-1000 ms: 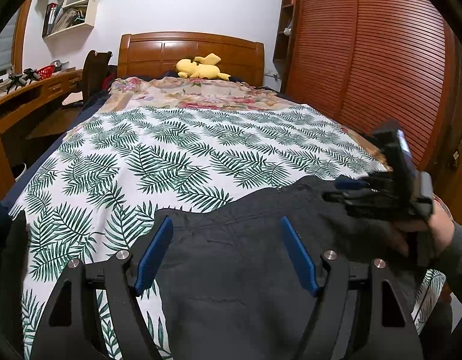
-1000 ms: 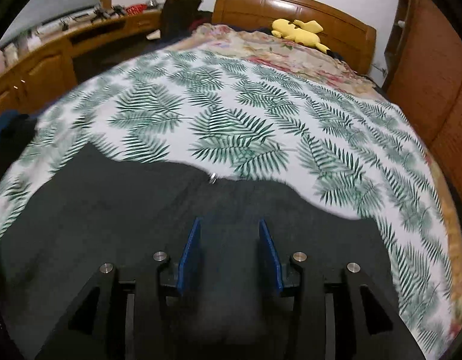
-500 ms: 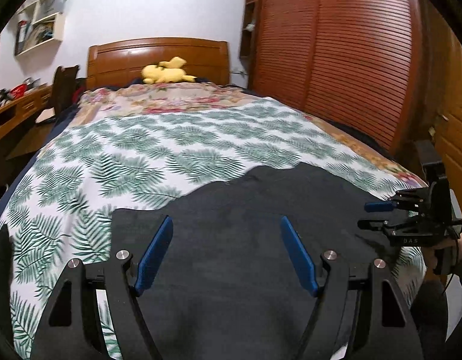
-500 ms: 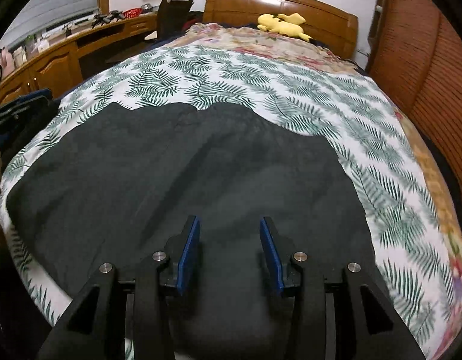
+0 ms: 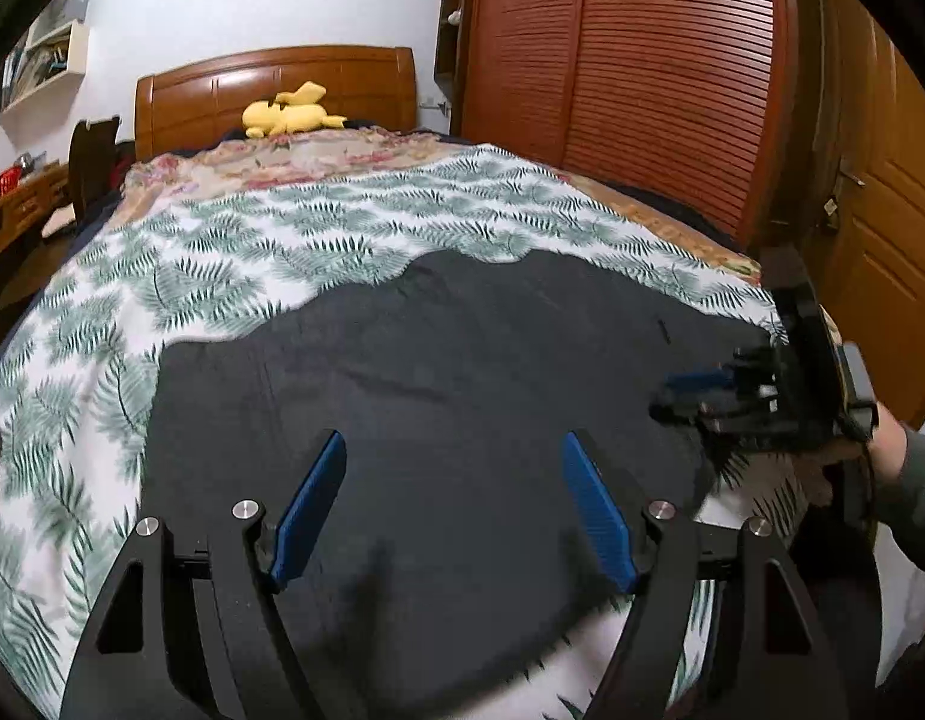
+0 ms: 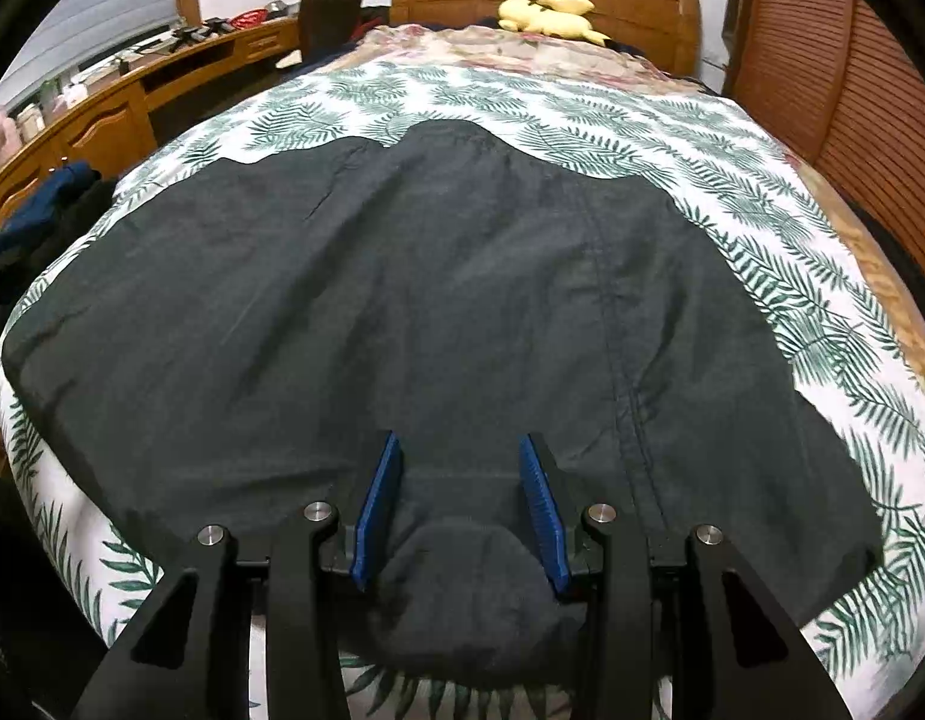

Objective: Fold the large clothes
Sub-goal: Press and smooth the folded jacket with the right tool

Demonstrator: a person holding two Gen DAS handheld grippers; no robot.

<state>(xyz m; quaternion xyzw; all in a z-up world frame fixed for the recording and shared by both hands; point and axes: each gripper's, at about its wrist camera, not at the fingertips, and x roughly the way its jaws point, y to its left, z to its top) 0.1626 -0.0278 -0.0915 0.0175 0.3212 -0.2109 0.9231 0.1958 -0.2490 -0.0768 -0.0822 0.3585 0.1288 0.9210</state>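
A large dark grey garment [image 5: 462,360] lies spread flat across the near half of the bed, and in the right wrist view the garment [image 6: 402,270] fills the middle of the picture. My left gripper [image 5: 455,441] hovers open over its near part, blue pads wide apart with nothing pinched. My right gripper [image 6: 461,441] is shut on a bunched lump of the garment's near hem [image 6: 462,552], which fills the gap between the pads. From the left wrist, the right gripper [image 5: 666,399] shows at the garment's right edge, held by a hand [image 5: 888,444].
The bed has a white cover with green leaves [image 5: 222,252] and a yellow plush toy [image 5: 291,111] by the wooden headboard. A slatted wardrobe [image 5: 642,90] and a door [image 5: 882,240] stand on the right. A desk [image 6: 102,114] and a heap of dark clothes [image 6: 42,204] are on the left.
Both grippers drew back toward the near edge of the bed. The garment now shows stretched out flat and wider. The right gripper went out to the garment's right side.
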